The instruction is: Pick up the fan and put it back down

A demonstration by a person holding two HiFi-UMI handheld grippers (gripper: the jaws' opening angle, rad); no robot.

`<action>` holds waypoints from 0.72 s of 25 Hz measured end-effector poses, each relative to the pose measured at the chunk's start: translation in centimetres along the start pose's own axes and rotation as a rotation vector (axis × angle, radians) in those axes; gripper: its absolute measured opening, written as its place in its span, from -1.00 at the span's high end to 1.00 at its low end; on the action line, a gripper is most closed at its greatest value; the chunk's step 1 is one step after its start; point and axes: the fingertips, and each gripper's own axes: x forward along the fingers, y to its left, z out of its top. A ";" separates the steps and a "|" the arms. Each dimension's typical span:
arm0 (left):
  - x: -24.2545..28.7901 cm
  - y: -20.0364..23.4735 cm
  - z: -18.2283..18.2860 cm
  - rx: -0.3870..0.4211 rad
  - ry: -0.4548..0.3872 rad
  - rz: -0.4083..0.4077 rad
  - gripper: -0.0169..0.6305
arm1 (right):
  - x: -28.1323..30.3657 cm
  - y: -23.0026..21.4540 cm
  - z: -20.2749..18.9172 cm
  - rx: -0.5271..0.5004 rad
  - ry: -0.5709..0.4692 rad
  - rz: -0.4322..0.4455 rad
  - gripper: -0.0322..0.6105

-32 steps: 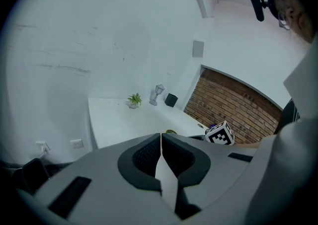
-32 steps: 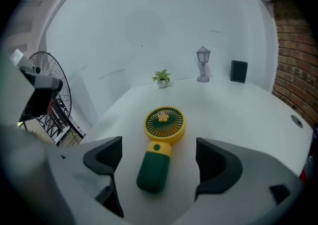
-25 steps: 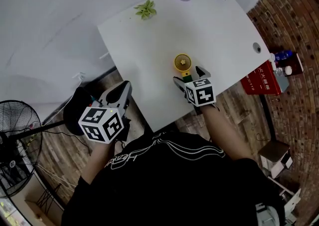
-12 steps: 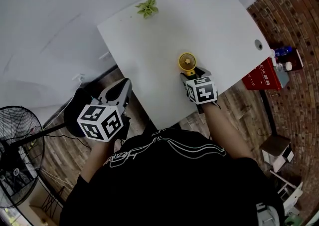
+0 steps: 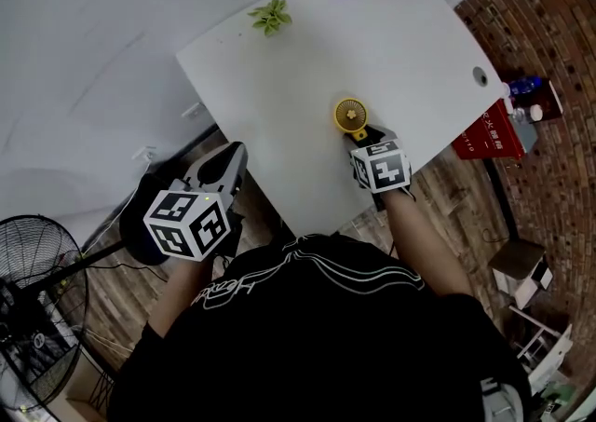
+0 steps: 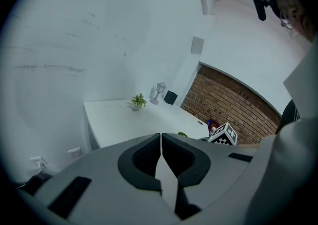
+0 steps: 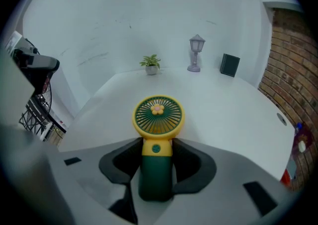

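Got the right gripper (image 5: 365, 139) at the near edge of the white rectangular table (image 5: 307, 47) in the head view, nosing straight into the little plastic fan with the round yellow head and dark green handle (image 5: 350, 115). Sits right at the jaw tips, on the side toward the table's middle, so no sideways reach needed. Got the left gripper (image 5: 231, 165) off past the table's left edge, well apart from the fan, so clearly not the nearer one.

Switching to the left gripper view: pinched fully together, nothing between the pads, just pointing across the table.

Over to the right gripper view: closed in on the green handle from both sides, touching it just under the yellow neck. Stands upright with the fan (image 7: 158, 115) grille facing back at the camera, long axis vertical, square across the jaws' closing line. Reckon a plain straight-up lift should do. Can't tell whether the base is off the table yet.
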 end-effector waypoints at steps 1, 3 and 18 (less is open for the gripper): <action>0.1 0.1 0.0 0.002 0.001 -0.004 0.84 | -0.1 0.0 0.0 0.003 0.004 -0.003 0.33; 0.2 0.4 0.1 0.006 0.001 -0.012 0.84 | -0.2 0.0 0.0 0.009 0.007 -0.006 0.33; -0.3 1.1 0.5 0.016 -0.020 -0.018 0.84 | -0.9 0.0 0.6 0.097 -0.041 0.036 0.34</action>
